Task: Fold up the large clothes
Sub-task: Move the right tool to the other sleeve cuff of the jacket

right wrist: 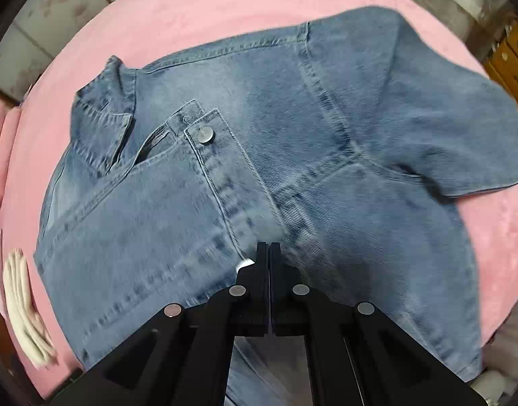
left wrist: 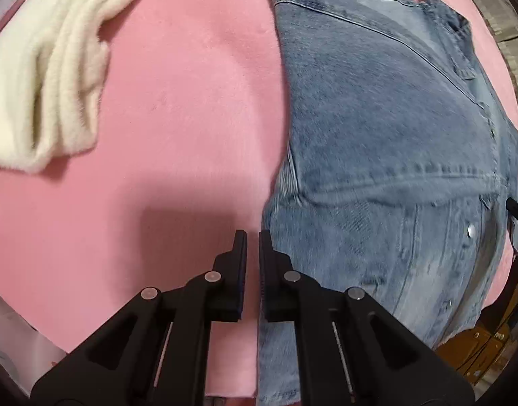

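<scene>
A blue denim jacket (left wrist: 387, 155) lies on the pink blanket (left wrist: 191, 108), one side folded over its body. My left gripper (left wrist: 253, 237) hovers at the jacket's left edge, jaws a small gap apart and empty. In the right wrist view the jacket (right wrist: 259, 155) fills the middle, collar at upper left, a sleeve (right wrist: 438, 128) spread to the right. My right gripper (right wrist: 269, 247) is shut on the jacket's folded flap near its lower edge. Its tip shows in the left wrist view (left wrist: 516, 208) at the jacket's right edge.
A folded cream fleece garment (left wrist: 45, 77) lies at the blanket's far left, also seen in the right wrist view (right wrist: 25, 308). Wooden furniture (left wrist: 489, 338) stands beyond the blanket's right edge. Tiled floor (right wrist: 49, 10) surrounds the pink blanket (right wrist: 191, 10).
</scene>
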### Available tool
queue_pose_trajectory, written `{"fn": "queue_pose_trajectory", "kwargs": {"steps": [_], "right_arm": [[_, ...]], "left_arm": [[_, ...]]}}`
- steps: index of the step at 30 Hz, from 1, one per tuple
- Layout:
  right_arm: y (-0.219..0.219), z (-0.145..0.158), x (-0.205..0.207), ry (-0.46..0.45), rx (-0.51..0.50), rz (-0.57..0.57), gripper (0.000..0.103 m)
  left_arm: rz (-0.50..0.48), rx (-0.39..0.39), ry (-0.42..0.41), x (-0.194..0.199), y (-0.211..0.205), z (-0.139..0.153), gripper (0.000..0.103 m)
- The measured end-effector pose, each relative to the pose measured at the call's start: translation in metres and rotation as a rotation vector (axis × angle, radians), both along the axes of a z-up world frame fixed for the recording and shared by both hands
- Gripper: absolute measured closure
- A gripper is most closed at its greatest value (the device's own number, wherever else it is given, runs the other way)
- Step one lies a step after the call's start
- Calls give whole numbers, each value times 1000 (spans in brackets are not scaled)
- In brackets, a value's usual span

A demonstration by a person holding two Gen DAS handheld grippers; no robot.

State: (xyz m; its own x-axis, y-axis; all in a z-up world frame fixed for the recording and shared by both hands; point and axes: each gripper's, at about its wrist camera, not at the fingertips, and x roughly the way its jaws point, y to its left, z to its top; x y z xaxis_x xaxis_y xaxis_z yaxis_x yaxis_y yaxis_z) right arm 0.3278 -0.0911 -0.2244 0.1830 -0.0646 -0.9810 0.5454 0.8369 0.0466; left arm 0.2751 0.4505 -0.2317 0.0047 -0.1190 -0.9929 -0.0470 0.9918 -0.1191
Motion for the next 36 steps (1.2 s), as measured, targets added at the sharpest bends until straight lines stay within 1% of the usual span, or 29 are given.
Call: {"fn": "queue_pose_trajectory", "kwargs": {"steps": [1,2,3,4,6,8,9,10,11,13,15,16,17,18,19,20,21,22,24,25,26,28,29,31,32,36], "right_arm": [[-6,5,-13,6,-14,9,103],[-12,13,-26,11,-27,10,103],[-2,14,-36,17,-37,5,103],[8,15,-52,28,-33,3,100],[18,26,-94,44,-10,18,88],[40,28,-129,63,24,41,61],[52,27,-137,66,30,50,57],[65,28,-151,68,37,63,49],[74,29,-162,77,43,76,40],[92,30,-180,129,65,121,28],[102,34,-192,176,76,187,28],[104,39,-197,196,75,210,27],[104,46,-203,205,75,217,24],[104,51,-206,204,77,213,22],[103,59,-212,191,84,198,19],[102,62,-213,184,90,189,18],[102,66,-219,183,98,178,18],[102,66,-221,194,104,175,17],[103,66,-224,221,110,191,17],[107,61,-221,229,109,211,17],[111,52,-214,232,109,226,17],[113,46,-208,231,116,258,17],[112,42,-202,227,120,274,17],[106,44,-201,206,126,306,17],[104,41,-199,197,128,315,17],[73,50,-207,160,145,333,17]], "left_arm": [[-1,-3,3,-7,2,7,98],[-2,-5,4,-13,-4,11,98],[-7,-8,-1,-31,12,25,98],[-13,-9,-8,-45,16,42,98],[-30,-19,-27,-71,17,58,98],[-45,-23,-39,-92,16,65,98],[-47,-18,-41,-107,15,71,98],[-46,-13,-34,-121,1,74,98],[-46,-13,-22,-124,-6,70,98],[-60,-25,11,-133,-21,60,98],[-81,-57,33,-147,-22,58,97],[-85,-57,34,-148,-24,56,92],[-81,-59,30,-152,-21,56,77],[-71,-67,25,-156,-21,57,65],[-58,-69,21,-151,-32,52,37],[-42,-64,14,-152,-33,52,25],[-18,-60,4,-153,-36,51,24],[1,-61,4,-142,-49,42,24],[14,-60,17,-145,-52,43,24],[5,-52,16,-146,-57,43,24],[-7,-44,13,-139,-69,38,24],[-32,-26,2,-141,-83,40,24],[-39,-13,-1,-139,-92,38,24],[-54,32,-12,-132,-119,32,24],[-60,62,-18,-135,-125,35,24],[-62,132,-33,-140,-152,43,24]]}}
